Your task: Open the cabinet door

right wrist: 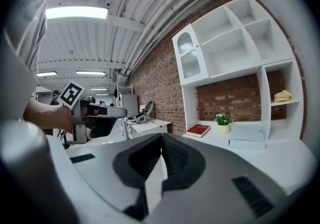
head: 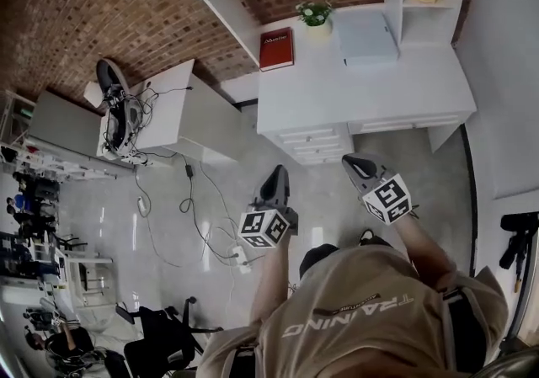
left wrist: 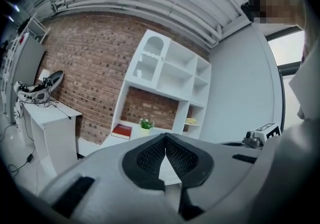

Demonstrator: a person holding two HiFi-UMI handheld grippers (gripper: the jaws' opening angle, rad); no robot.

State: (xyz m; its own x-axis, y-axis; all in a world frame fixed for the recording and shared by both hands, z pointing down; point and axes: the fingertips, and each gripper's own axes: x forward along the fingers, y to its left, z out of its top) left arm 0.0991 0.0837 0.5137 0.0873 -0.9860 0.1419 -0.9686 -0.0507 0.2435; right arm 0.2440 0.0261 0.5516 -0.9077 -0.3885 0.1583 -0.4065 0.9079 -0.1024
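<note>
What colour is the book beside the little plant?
The book is red, clearest in the head view.

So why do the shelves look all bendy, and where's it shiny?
Both gripper views use wide lenses, so the shelf unit bows and corners go black; in the right gripper view the ceiling light glares; in the head view the floor shines.

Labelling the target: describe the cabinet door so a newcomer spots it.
Against the brick wall stands a white shelf unit over a white desk. The cabinet door fronts its top-left compartment. It alone has an arched ribbed-glass panel; the neighbouring compartments are open.
</note>
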